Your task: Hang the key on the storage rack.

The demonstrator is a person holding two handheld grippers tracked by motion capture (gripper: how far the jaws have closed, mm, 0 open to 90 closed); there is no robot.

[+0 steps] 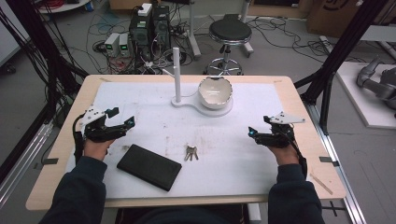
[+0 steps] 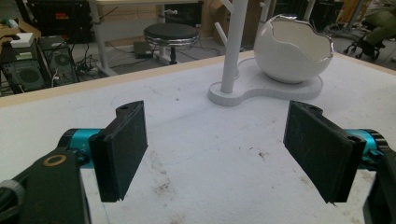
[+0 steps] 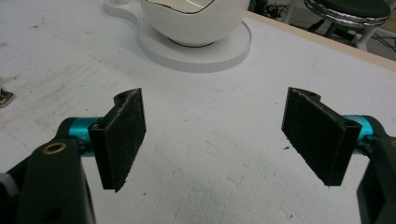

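I held both sets of fingers wide, nothing between them. The left gripper (image 1: 122, 117) sat just left of the wallet (image 1: 149, 167); the keys (image 1: 191, 152) lay between it and the right gripper (image 1: 251, 132), the bowl (image 1: 215, 91) beyond.

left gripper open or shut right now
Open: in its own view the left gripper holds its jaws wide apart over bare table.
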